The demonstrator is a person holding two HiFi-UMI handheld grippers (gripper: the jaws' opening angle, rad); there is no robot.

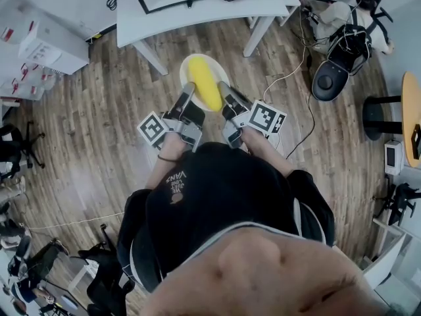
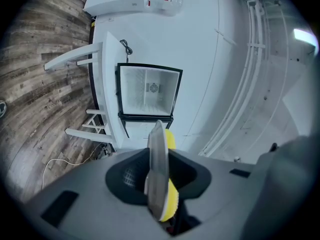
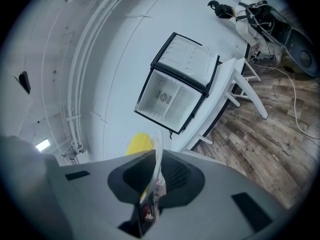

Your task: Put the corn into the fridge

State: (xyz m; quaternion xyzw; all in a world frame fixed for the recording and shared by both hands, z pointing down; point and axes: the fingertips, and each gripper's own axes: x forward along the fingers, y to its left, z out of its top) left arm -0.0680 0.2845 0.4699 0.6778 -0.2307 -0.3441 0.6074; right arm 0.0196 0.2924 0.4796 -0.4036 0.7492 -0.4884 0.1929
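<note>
Corn point(image 1: 204, 83) lies on a white plate point(image 1: 187, 66), outside the fridge point(image 2: 147, 91) and facing its open front. Only the head view shows the whole plate, carried between the two grippers. Only the gripper views look into the fridge, showing its white inside and its door swung open. The fridge stands on a white table point(image 1: 197, 10), whose front edge lies between the plate and the fridge. Beside the fridge, off the table's end, a black chair point(image 1: 331, 78) and a cable point(image 1: 295, 66) rest on the wooden floor point(image 1: 99, 124). The left gripper point(image 1: 187, 92) is clamped on one plate rim, its jaws a little apart. The right gripper point(image 1: 225, 92) is nearly closed on the opposite rim.
</note>
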